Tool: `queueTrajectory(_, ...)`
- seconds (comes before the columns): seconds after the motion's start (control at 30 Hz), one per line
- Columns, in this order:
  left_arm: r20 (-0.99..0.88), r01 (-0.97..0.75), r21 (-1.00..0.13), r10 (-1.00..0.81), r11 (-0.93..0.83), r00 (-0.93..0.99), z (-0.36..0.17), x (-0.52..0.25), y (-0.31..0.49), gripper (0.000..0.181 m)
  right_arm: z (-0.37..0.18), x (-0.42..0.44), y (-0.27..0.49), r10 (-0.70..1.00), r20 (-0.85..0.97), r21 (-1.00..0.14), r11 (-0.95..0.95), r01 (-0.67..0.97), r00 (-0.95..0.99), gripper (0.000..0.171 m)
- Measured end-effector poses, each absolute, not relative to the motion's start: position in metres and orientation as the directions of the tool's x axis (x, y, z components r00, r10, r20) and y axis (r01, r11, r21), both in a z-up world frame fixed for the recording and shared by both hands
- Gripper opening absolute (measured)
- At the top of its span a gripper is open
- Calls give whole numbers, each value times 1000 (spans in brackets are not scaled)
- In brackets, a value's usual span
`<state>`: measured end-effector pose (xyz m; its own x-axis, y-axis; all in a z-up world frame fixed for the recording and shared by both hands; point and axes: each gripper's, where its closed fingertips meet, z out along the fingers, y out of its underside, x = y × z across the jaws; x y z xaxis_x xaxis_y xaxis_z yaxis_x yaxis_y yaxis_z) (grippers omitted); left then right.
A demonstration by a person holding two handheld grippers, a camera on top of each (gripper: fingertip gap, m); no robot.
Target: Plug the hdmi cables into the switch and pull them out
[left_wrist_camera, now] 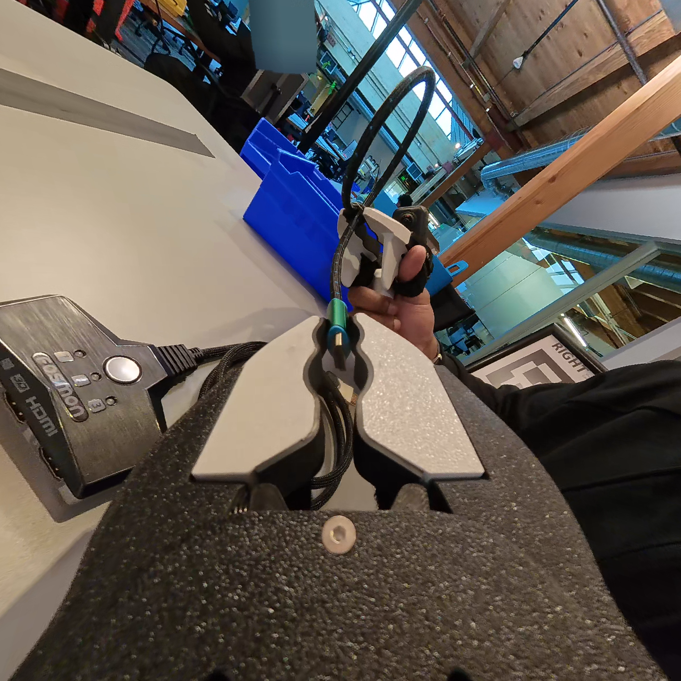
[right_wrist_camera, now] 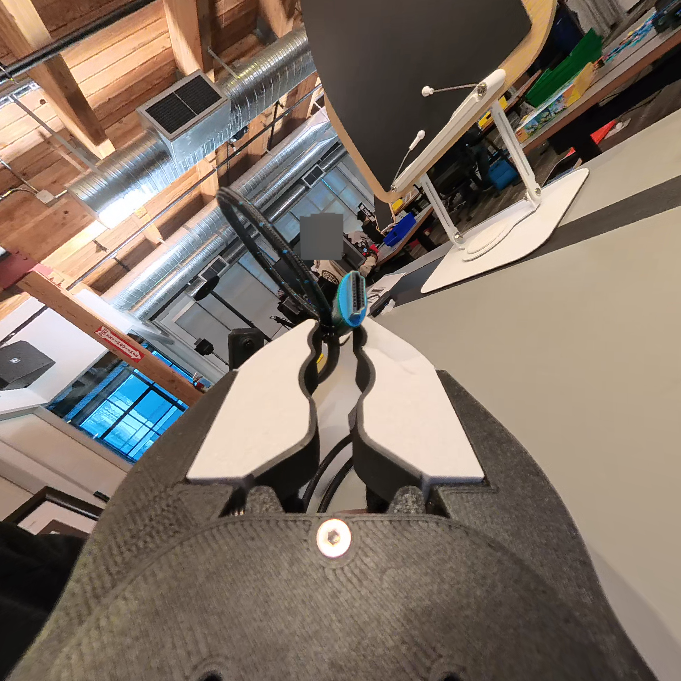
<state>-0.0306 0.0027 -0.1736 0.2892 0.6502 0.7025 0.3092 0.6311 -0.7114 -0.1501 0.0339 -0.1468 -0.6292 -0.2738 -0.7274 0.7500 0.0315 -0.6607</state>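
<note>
In the left wrist view the dark metal hdmi switch [left_wrist_camera: 92, 390] lies on the white table [left_wrist_camera: 129, 221] at the left, with a black braided lead [left_wrist_camera: 206, 353] in its far end. Its near side ports look empty. My left gripper [left_wrist_camera: 338, 326] is shut on a green and blue hdmi plug [left_wrist_camera: 336, 324], whose metal tip points back at the camera. Its braided cable [left_wrist_camera: 390, 121] loops up through my right gripper [left_wrist_camera: 352, 217], held by a hand [left_wrist_camera: 405, 306]. In the right wrist view my right gripper [right_wrist_camera: 337, 331] is shut on the cable [right_wrist_camera: 265, 239], and a green and blue plug [right_wrist_camera: 352, 300] sticks out past the tips.
Blue bins [left_wrist_camera: 294, 199] stand on the table beyond the switch. More black cable and a loose connector [left_wrist_camera: 346, 390] lie under my left fingers. A white monitor stand [right_wrist_camera: 516, 221] with a dark screen [right_wrist_camera: 405, 73] sits at the far right of the table [right_wrist_camera: 552, 405]. My hands' fingertips stand some 12 cm from each other. The right gripper is farther from the dark metal hdmi switch [left_wrist_camera: 92, 390], some 20 cm, than the left, some 11 cm.
</note>
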Motion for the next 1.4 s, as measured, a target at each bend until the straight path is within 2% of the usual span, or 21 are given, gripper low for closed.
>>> queueTrajectory(0.23, 715, 259, -699, 649, 666, 260, -179, -33, -7, 11, -158, -149, 29, -236, -723, -676, 44, 736, -650, 22)
queueTrajectory(0.43, 742, 172, -668, 633, 723, 222, -177, -31, -27, 11, -163, -152, 29, -114, -616, -786, 31, 617, -779, 29)
queueTrajectory(0.57, 753, 122, -656, 633, 745, 181, -179, -29, -43, 12, -164, -141, 27, -80, -465, -885, 51, 462, -882, 26)
queueTrajectory(0.77, 768, 113, -638, 621, 761, 158, -185, -30, -47, 12, -169, -98, 20, -146, -130, -988, 106, 116, -981, 21)
queueTrajectory(0.97, 771, 111, -636, 624, 764, 128, -190, -32, -47, 12, -183, -62, 14, -225, 156, -973, 133, -188, -962, 18)
queueTrajectory(1.23, 729, 132, -683, 683, 719, 49, -201, -37, -42, 12, -190, -23, 9, -286, 352, -911, 112, -396, -891, 22)
queueTrajectory(1.4, 738, 62, -674, 673, 736, 49, -192, -33, -49, 12, -196, -16, 7, -306, 370, -898, 126, -422, -877, 24)
